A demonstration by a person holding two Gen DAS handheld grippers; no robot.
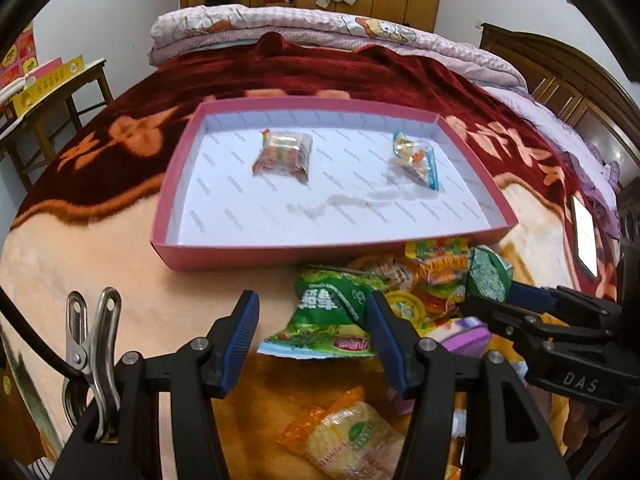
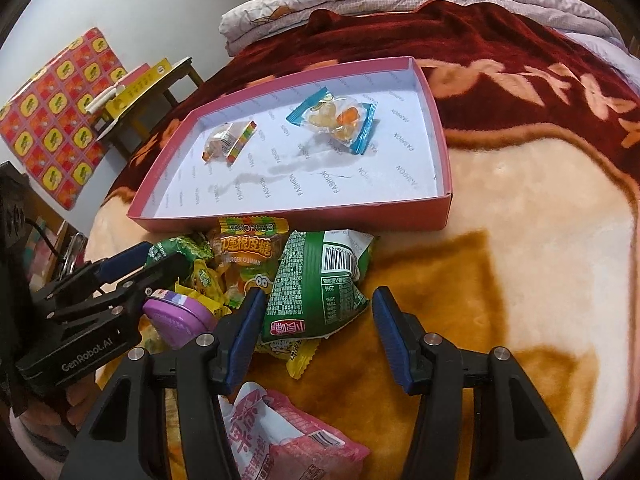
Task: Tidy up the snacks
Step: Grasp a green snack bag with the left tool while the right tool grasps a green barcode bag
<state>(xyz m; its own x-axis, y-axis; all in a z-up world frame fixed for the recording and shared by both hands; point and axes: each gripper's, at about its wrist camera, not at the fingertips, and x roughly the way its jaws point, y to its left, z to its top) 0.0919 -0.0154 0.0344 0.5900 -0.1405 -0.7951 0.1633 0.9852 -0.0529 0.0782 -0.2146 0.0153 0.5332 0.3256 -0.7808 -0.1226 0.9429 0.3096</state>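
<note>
A pink shallow box (image 1: 224, 258) (image 2: 280, 218) lies on the bed and holds a rainbow-edged candy packet (image 1: 283, 156) (image 2: 229, 142) and a blue-edged gummy packet (image 1: 416, 160) (image 2: 334, 120). A pile of snacks lies in front of it. My left gripper (image 1: 314, 330) is open over a green snack bag (image 1: 332, 312) at the pile's left. My right gripper (image 2: 318, 322) is open around another green bag (image 2: 316, 284). A burger gummy pack (image 2: 248, 256), a purple round tin (image 2: 176, 316) (image 1: 468, 336), a yellow-orange packet (image 1: 352, 440) and a pink bag (image 2: 280, 440) lie in the pile.
A red and cream blanket (image 2: 520, 208) covers the bed, with folded quilts (image 1: 280, 24) at the far end. A phone (image 1: 584, 236) lies to the right. A small table with yellow boxes (image 1: 48, 80) stands to the left. A metal clip (image 1: 94, 344) hangs on my left gripper.
</note>
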